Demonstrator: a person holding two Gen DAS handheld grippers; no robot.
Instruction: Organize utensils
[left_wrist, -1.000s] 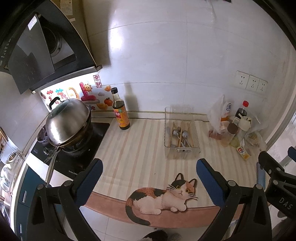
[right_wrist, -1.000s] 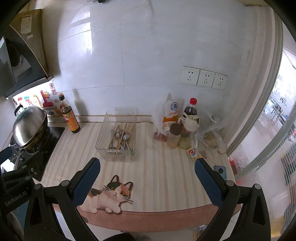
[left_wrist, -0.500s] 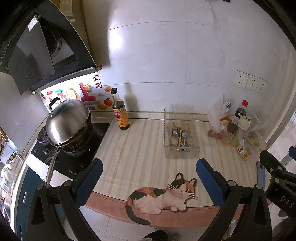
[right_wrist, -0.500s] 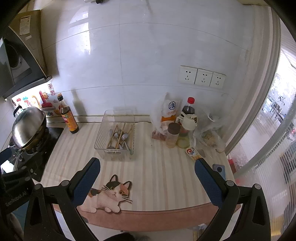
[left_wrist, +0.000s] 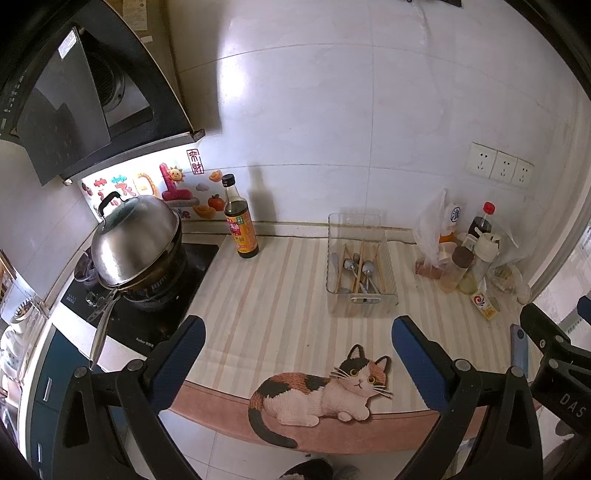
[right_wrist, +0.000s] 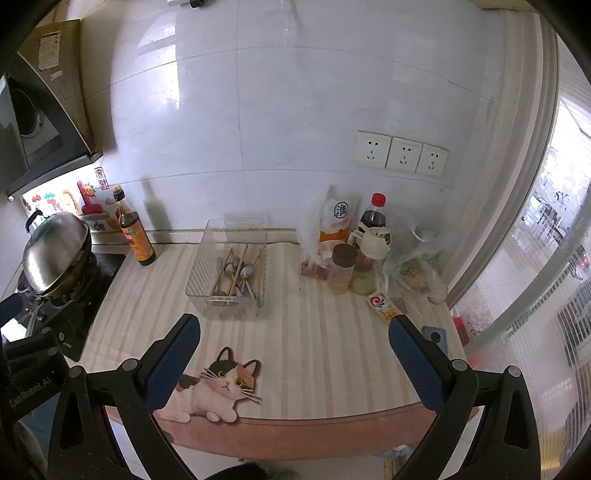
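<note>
A clear plastic bin (left_wrist: 360, 308) stands on the striped counter mat near the back wall. It holds several metal spoons (left_wrist: 367, 267) and wooden chopsticks (left_wrist: 359, 266) mixed together. It also shows in the right wrist view (right_wrist: 199, 280), with spoons (right_wrist: 246, 272) and chopsticks (right_wrist: 236, 271) inside. My left gripper (left_wrist: 298, 341) is open and empty, well in front of the bin over the counter's front edge. My right gripper (right_wrist: 294, 341) is open and empty, to the right of the left one.
A lidded steel wok (left_wrist: 135, 245) sits on the black stove at left. A soy sauce bottle (left_wrist: 240, 221) stands by the wall. Bottles, jars and plastic bags (right_wrist: 354, 251) crowd the back right corner. A cat picture (left_wrist: 325, 393) lies at the mat's front edge.
Both grippers have drawn back and up slightly, so the counter looks a bit smaller and farther. Nothing on the counter has moved.
</note>
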